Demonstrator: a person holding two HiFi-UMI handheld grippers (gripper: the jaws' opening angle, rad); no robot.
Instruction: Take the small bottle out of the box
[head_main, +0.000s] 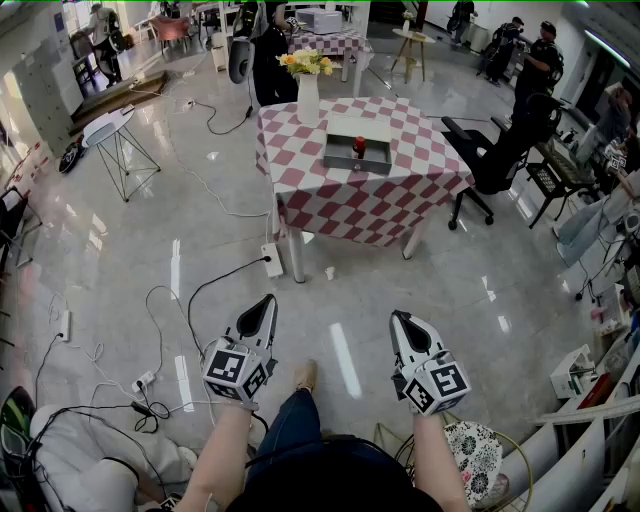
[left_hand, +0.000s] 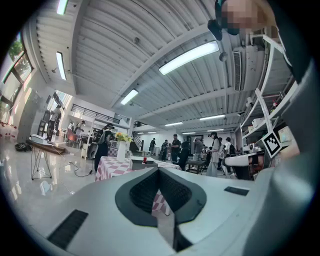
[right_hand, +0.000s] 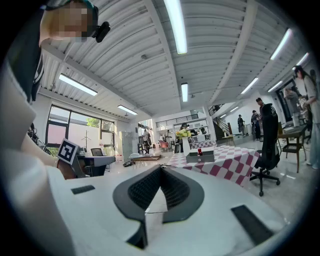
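Head view shows the small bottle (head_main: 359, 148) standing upright in the grey box (head_main: 338, 164) on the checked table (head_main: 420, 165), well apart from the left gripper (head_main: 268, 300) and right gripper (head_main: 397, 318), both level and closed on nothing, probably because the approach has not begun.

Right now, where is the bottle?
Head view, top centre: the bottle stands in the grey box on the checkered table, right of the vase.

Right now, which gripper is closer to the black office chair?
Right. The chair stands ahead and to the right of the right gripper; the left gripper is farther off to the left.
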